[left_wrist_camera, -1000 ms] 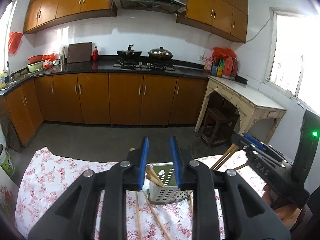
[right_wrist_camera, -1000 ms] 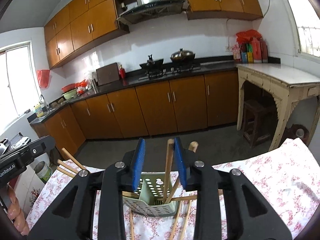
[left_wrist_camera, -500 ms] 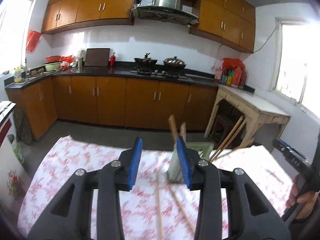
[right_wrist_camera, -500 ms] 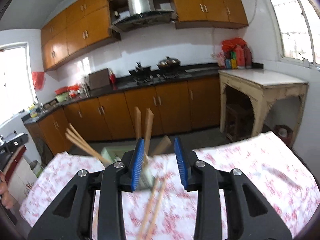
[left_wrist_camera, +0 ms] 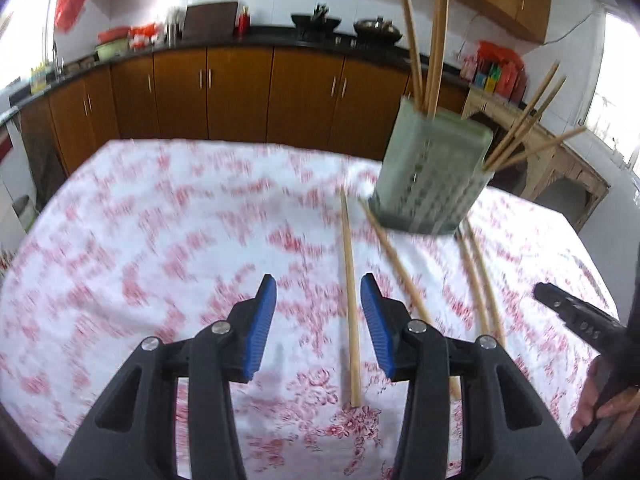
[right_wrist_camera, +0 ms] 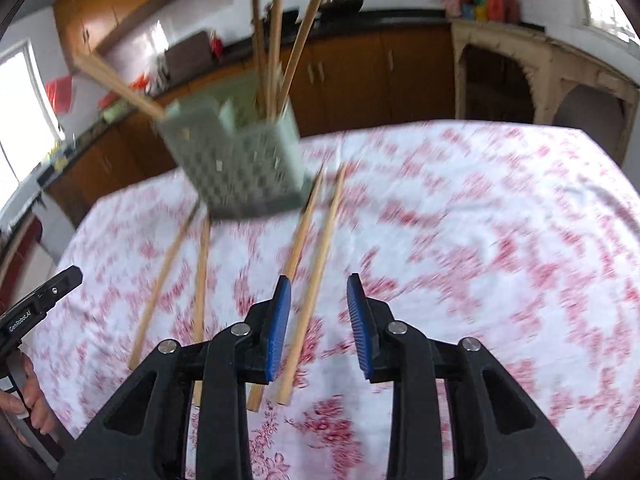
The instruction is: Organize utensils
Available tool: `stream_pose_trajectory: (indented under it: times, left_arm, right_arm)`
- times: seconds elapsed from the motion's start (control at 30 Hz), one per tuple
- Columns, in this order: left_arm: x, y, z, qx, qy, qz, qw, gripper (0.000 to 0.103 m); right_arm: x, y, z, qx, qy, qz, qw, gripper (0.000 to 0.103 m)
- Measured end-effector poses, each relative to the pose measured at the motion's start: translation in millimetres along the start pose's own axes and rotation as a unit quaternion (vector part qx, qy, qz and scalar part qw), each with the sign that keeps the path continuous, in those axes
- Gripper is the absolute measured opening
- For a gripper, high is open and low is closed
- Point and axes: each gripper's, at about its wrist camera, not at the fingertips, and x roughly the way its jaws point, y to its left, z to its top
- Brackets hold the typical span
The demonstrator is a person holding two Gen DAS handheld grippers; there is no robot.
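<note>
A pale green perforated holder [left_wrist_camera: 432, 176] [right_wrist_camera: 240, 164] stands on the flowered tablecloth [left_wrist_camera: 160, 240] with several wooden chopsticks upright and leaning in it. More chopsticks lie loose on the cloth in front of it. My left gripper [left_wrist_camera: 316, 284] hangs low over one loose chopstick [left_wrist_camera: 349, 280], its jaws opening, and the stick shows between them untouched. My right gripper [right_wrist_camera: 318, 284] hovers over a pair of chopsticks [right_wrist_camera: 316, 264], its jaws closing with one stick showing between them; the pads do not press on it.
Two more chopsticks [right_wrist_camera: 180, 272] lie left of the pair, and another two [left_wrist_camera: 480, 288] right of the left gripper. Each view shows the other gripper and a hand at its edge [left_wrist_camera: 576, 320] [right_wrist_camera: 36, 308]. Brown cabinets [left_wrist_camera: 240, 92] stand beyond the table's far edge.
Both grippers have dropped from above the holder to low over the cloth, and both views now tilt down onto the loose chopsticks. The left jaws stand wider than before.
</note>
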Motion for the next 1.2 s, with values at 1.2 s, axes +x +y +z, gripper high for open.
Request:
stream_pose_trajectory:
  times: [1.2]
  left_arm:
    - [68.6,-23.3,-26.0,0.054,0.07,0.046,0.9951,0.008]
  right_arm:
    - [32.7,-45.6,-11.0,0.025,0.017,-0.105,0.994,0.008]
